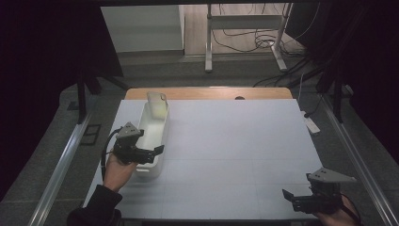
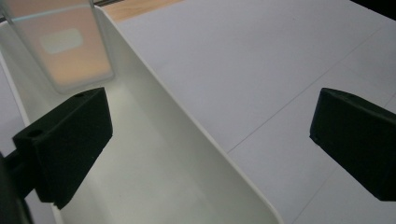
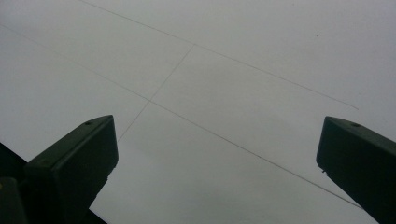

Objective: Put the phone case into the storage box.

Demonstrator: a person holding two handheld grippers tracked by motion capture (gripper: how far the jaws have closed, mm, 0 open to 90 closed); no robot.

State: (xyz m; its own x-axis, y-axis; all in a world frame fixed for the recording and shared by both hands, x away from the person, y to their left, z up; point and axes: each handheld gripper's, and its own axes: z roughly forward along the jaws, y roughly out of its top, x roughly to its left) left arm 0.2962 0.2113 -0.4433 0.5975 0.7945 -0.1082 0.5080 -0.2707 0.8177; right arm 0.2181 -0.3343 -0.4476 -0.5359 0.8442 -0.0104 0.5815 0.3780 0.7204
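Along the desk's left edge lies a long white tray [image 1: 151, 136], its long axis running front to back, with a frosted cup [image 1: 157, 104] leaning at its far end. The left tongs [image 2: 212, 135], released, straddle the tray's right wall near its front end, so the cup lies straight ahead of them. The right tongs [image 1: 295, 197], also spread wide and empty, hover at the front right corner, well apart; the left hand is much nearer.

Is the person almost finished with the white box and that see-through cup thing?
Done: the see-through cup already stands in the white box, at its far end. In hand: the left gripper, open, straddles the box's wall, gripping nothing. Left: closing on it. The right gripper waits, open, over bare table.
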